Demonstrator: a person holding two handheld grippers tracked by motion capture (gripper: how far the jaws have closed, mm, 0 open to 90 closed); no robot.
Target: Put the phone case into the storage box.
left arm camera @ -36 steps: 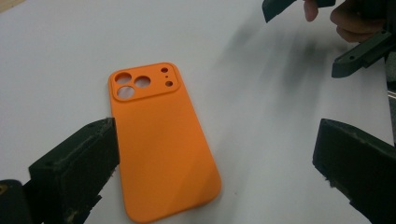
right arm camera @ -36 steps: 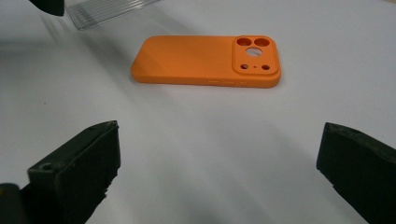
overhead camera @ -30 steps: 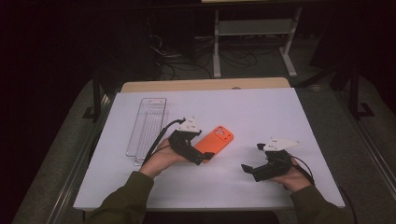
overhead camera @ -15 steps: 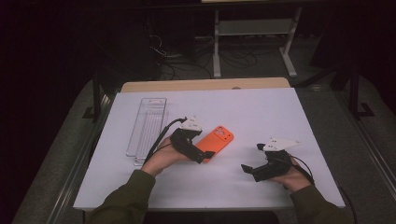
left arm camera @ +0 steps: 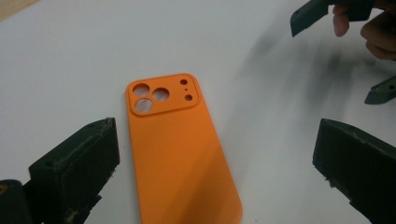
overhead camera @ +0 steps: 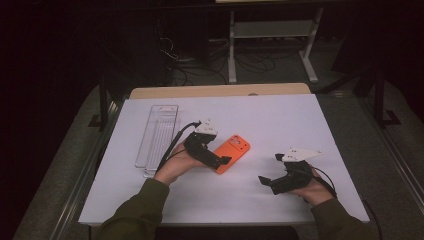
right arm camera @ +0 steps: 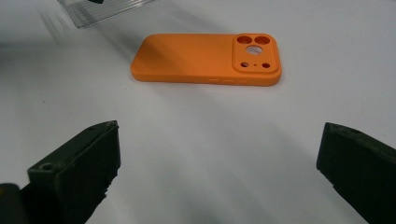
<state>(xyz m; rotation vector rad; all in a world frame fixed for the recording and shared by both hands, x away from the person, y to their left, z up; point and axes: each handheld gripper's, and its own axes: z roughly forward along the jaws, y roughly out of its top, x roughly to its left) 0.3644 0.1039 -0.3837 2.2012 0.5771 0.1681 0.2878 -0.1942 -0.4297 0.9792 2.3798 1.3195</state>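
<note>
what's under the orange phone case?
The orange phone case lies flat, back up, on the white table; white shows through its camera cutouts. Whatever else might sit beneath its body is covered.

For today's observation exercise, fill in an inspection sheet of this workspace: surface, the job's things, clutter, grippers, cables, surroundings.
Surface: white tabletop, bare around the work, with a wooden edge at the far side.
Job's things: orange phone case lying flat, back up, camera cut-outs at its far end.
Clutter: clear plastic tray at the left, apart from the case.
Grippers: left gripper open, jaws either side of the case, not touching it; right gripper open, short of the case.
Cables: a black cable trails from the left gripper beside the tray.
Surroundings: dark floor, white shelf frame beyond the table.
</note>
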